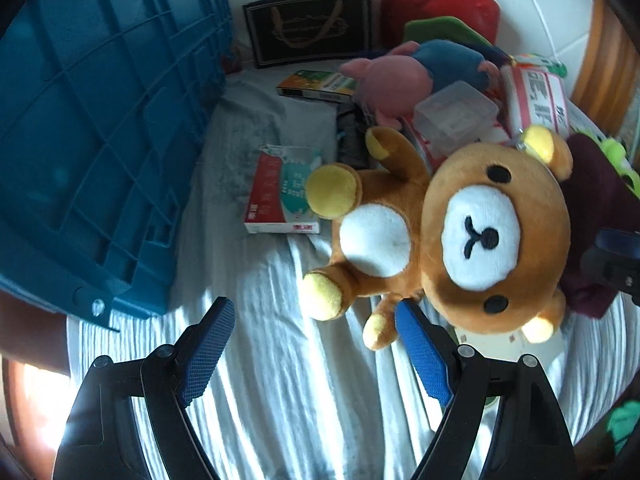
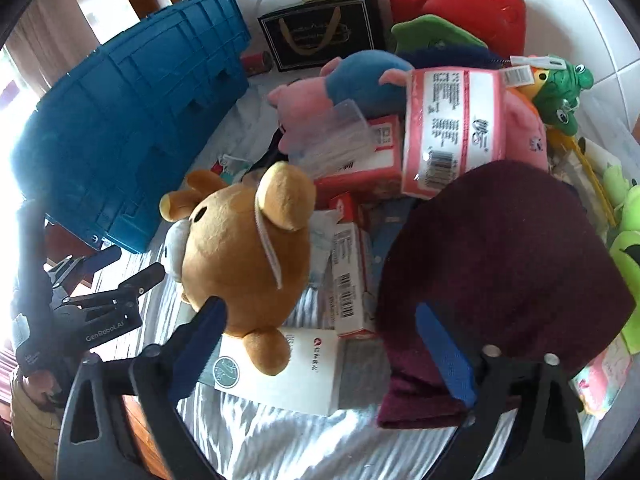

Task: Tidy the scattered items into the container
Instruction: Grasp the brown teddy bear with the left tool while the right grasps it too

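Note:
A brown plush bear (image 1: 452,224) lies on its back on the white striped cloth (image 1: 280,380); it also shows in the right wrist view (image 2: 244,256). The blue crate (image 1: 100,140) stands at the left, and shows in the right wrist view (image 2: 132,136). My left gripper (image 1: 316,320) is open, its right finger beside the bear's foot. My right gripper (image 2: 320,320) is open above a white box (image 2: 288,376), with the bear's head at its left finger and a maroon knit hat (image 2: 500,272) at its right finger.
A pile holds a pink-and-blue plush (image 2: 344,84), a clear plastic case (image 1: 456,116), red-and-white boxes (image 2: 352,276), a pink packet (image 2: 452,128), green frog toys (image 2: 560,92), a red case (image 2: 456,0) and a black bag (image 2: 320,32). A medicine box (image 1: 280,192) lies near the crate.

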The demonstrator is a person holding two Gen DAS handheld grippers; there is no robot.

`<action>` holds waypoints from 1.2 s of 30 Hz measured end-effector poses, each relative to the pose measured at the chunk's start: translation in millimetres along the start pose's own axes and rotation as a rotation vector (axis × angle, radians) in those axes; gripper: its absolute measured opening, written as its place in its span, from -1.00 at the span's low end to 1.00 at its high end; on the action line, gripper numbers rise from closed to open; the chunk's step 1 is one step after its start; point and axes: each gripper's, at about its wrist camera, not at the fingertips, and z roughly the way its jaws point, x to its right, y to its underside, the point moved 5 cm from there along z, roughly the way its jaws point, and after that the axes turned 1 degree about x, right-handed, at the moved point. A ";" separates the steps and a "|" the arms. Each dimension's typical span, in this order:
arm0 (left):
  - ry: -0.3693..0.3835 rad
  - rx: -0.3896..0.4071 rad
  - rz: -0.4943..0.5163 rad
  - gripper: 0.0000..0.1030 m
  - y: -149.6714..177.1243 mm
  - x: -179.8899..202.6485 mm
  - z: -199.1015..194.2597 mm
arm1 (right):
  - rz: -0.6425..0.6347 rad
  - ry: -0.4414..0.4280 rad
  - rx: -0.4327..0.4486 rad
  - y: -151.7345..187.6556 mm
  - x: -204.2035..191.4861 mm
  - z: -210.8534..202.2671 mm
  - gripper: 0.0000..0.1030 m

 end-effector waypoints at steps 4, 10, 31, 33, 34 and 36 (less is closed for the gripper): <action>0.062 -0.014 0.090 0.62 3.1 3.2 15.6 | 0.069 0.014 0.007 12.3 -22.9 4.1 0.39; 0.110 -0.002 0.096 0.62 -7.7 2.4 28.4 | 0.035 0.109 0.043 -2.1 -64.6 14.0 1.00; 0.265 0.032 0.150 0.47 -61.4 46.9 68.6 | 0.168 0.137 0.050 -39.6 -27.7 58.2 1.00; 0.273 0.032 0.147 0.47 -62.7 47.4 71.9 | 0.188 0.123 0.046 -42.5 -27.1 65.6 1.00; 0.278 0.035 0.148 0.46 -63.4 48.5 73.1 | 0.189 0.127 0.047 -43.5 -27.5 68.2 1.00; 0.314 0.036 0.160 0.14 -61.7 52.8 72.9 | 0.182 0.148 0.045 -44.7 -27.5 73.3 1.00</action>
